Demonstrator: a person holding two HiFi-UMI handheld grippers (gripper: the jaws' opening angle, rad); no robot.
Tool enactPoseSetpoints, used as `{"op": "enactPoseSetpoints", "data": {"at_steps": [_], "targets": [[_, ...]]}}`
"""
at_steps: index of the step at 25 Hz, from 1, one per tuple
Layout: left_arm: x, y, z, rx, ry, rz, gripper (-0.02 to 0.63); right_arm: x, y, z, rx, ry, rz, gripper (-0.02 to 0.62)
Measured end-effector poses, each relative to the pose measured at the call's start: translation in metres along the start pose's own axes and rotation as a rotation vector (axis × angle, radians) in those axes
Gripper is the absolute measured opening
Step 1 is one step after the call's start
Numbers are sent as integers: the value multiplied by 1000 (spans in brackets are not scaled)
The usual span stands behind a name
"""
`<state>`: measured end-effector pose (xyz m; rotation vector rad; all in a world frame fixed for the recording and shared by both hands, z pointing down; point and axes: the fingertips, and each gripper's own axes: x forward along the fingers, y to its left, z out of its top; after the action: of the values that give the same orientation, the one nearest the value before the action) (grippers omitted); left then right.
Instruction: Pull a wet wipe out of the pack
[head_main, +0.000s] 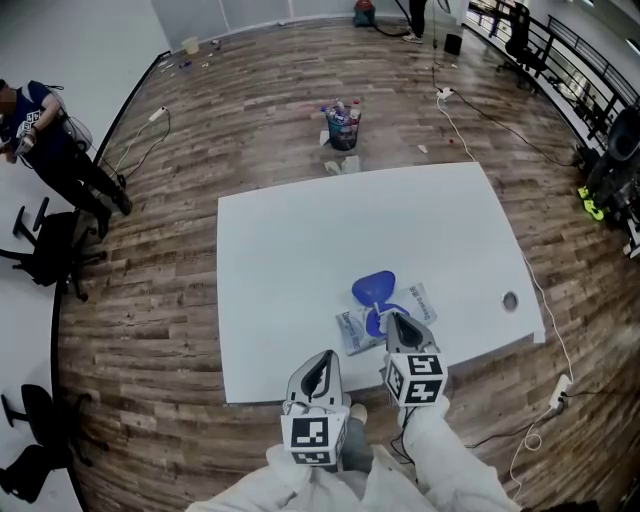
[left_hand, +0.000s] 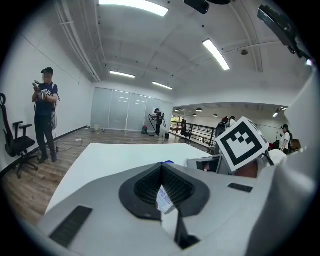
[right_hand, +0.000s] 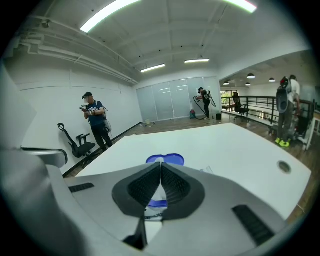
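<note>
Where the left gripper (left_hand: 161, 167) looks along its own jaws, they are closed at the tips, and a printed white corner of the wet wipe pack (left_hand: 165, 199) sits caught in the gap behind them. The right gripper (right_hand: 161, 164) also has its jaws together at the tips. White and part of a blue rim show through the gap below, but I cannot tell whether any wipe is pinched there.

From the head view, the right gripper (head_main: 398, 322) has its tip down on the pack (head_main: 418, 303), just beside the pack's blue flip lid (head_main: 374, 288), which stands open. The left gripper (head_main: 322, 362) is near the pack's left corner, close to the front edge of the white counter (head_main: 300, 250). The pack lies toward the front right of the counter, and a round cable port (head_main: 510, 300) sits near the right edge.

Beyond the counter, a small bin (head_main: 342, 125) full of items stands on the wooden floor. A person (head_main: 40, 140) stands at the far left, near a black office chair (head_main: 45, 250).
</note>
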<state>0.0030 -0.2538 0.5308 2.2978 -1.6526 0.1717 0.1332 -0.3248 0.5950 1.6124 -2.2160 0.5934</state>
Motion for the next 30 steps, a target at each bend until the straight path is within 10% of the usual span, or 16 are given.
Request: {"op": "enactPoseSetpoints", "data": {"at_steps": [30], "targets": [[-14, -14, 13, 13, -46, -17, 0, -35, 0, 39, 1, -93, 10, 14]]}}
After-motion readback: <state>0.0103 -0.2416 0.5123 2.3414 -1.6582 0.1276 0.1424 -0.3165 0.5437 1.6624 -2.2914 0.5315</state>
